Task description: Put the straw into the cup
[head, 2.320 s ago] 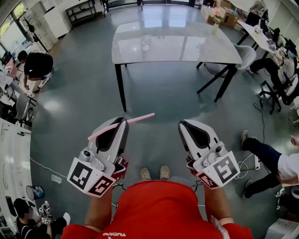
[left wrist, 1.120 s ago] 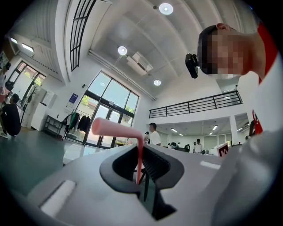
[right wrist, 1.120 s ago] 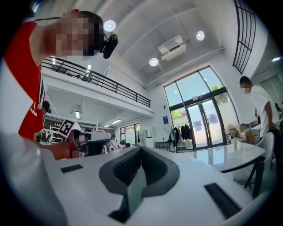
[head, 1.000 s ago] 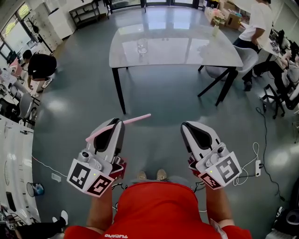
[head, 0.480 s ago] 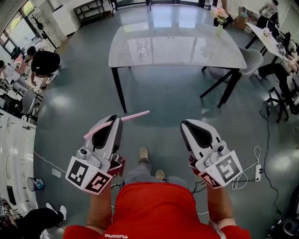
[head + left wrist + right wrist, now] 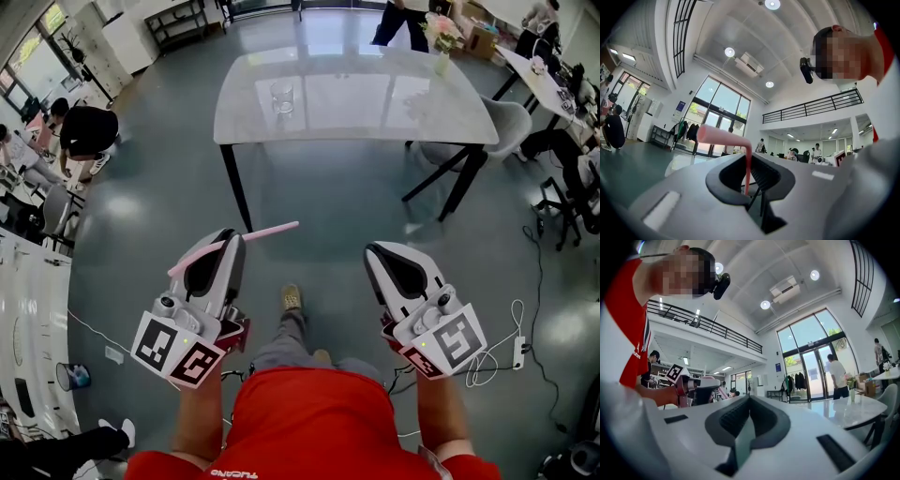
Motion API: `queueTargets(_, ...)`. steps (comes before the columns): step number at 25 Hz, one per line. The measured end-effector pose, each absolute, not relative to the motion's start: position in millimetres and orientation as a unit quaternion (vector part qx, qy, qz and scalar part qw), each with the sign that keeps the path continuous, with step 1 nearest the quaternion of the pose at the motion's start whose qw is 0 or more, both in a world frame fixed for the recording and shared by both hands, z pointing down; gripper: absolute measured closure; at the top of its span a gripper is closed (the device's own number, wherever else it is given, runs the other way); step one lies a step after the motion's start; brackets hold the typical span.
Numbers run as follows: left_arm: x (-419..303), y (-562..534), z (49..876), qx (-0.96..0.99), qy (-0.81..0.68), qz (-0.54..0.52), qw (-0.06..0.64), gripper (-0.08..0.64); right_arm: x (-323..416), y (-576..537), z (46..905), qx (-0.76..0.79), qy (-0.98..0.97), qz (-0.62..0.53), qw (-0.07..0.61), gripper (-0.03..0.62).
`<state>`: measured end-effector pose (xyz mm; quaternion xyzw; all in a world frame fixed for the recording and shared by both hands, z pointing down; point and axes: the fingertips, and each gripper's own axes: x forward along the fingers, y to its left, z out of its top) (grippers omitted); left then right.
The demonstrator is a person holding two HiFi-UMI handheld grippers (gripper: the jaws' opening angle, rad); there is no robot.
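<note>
Pink straw (image 6: 272,231) tight in the left gripper (image 6: 232,244); right gripper (image 6: 379,251) closed on nothing

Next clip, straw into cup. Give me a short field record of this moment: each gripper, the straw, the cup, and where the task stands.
left gripper: shut on the straw
right gripper: jaws together, nothing between them
straw: pink, lying crosswise in the left jaws, one end sticking out to each side
cup: clear, upright on the table, well ahead of both grippers
table: pale top, dark legs, standing on the grey floor
task status: straw held, not yet in the cup
</note>
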<state>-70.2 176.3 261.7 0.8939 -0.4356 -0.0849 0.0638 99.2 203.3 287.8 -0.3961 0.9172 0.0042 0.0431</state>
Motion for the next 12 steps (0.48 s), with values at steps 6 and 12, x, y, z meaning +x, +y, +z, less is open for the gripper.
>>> queueTargets(6, -82, 128, 262, 0.894, -0.435, -0.089, 0.061, 0.528, 89, 157, 289, -0.397, 0.917, 0.008, 0.041, 0.592)
queueTargets(12, -105, 58, 264, 0.895, -0.431, -0.091, 0.062, 0.528, 62, 88, 283, -0.398, 0.917, 0.011, 0.035, 0.591)
